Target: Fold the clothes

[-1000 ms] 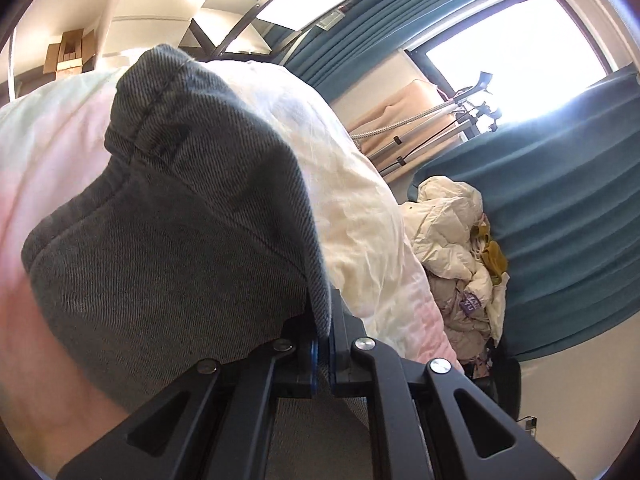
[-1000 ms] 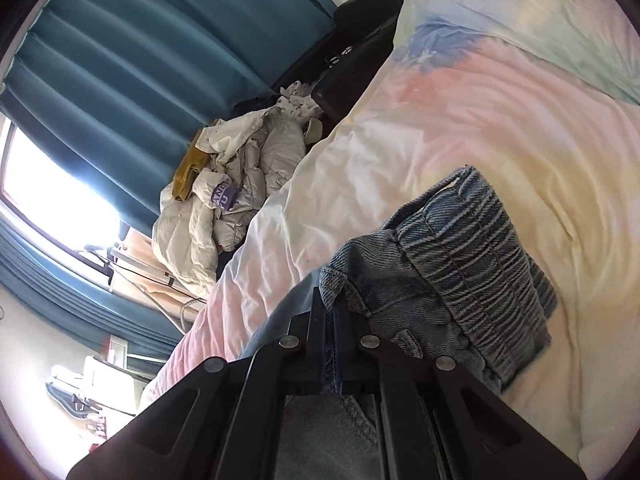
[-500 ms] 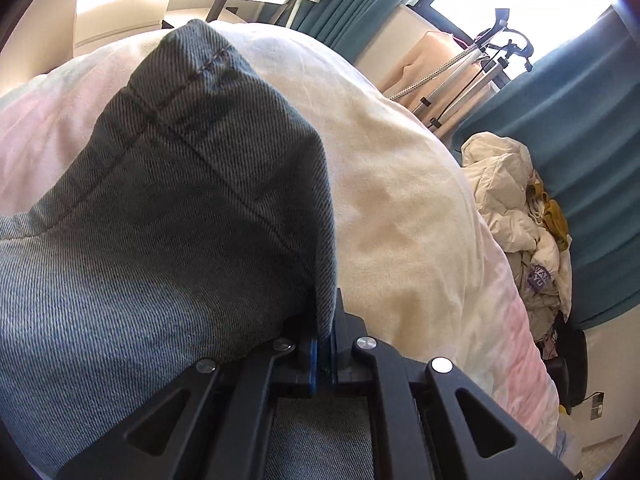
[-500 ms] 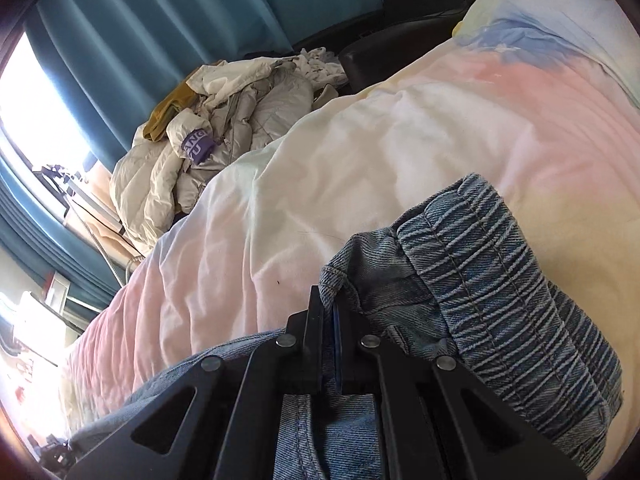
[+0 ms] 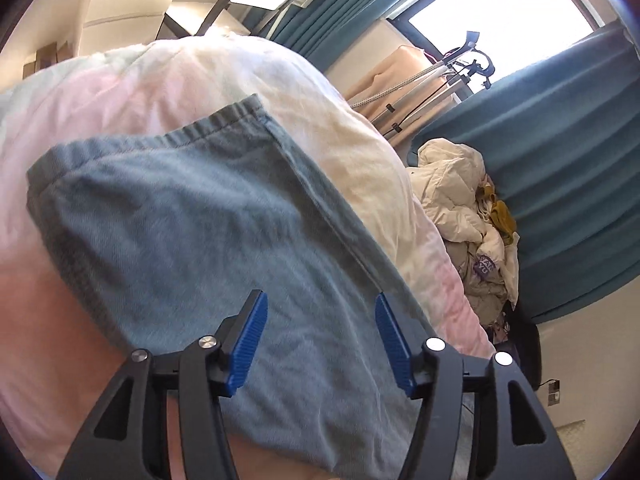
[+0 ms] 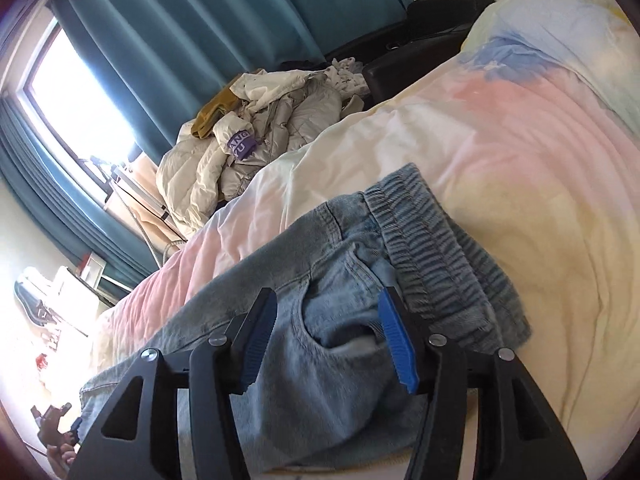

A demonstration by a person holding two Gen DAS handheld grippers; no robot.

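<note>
**Jeans flat on the bed, both claws spread wide above them**

The jeans (image 5: 208,240) lie folded over on the pastel duvet (image 5: 132,88) of the bed, hem end toward the left wrist camera and the elastic waistband (image 6: 432,236) in the right wrist view, next to a front pocket opening. The left claw (image 5: 320,344) hovers just above the denim with its blue pads (image 5: 246,350) far apart and nothing between them. The right claw (image 6: 328,340) is likewise spread wide over the pocket area, gripping nothing; whether its pads (image 6: 396,344) brush the cloth cannot be told.

The duvet carries pink, cream and blue patches and surrounds the jeans on every visible side. Beyond the bed's edge, a heap of pale jackets and other clothes (image 6: 256,140) sits piled near a dark chair (image 6: 420,40). Teal curtains (image 6: 192,32) hang behind it beside a bright window (image 5: 500,16). Thin metal stands (image 5: 432,84) lean near the window.
</note>
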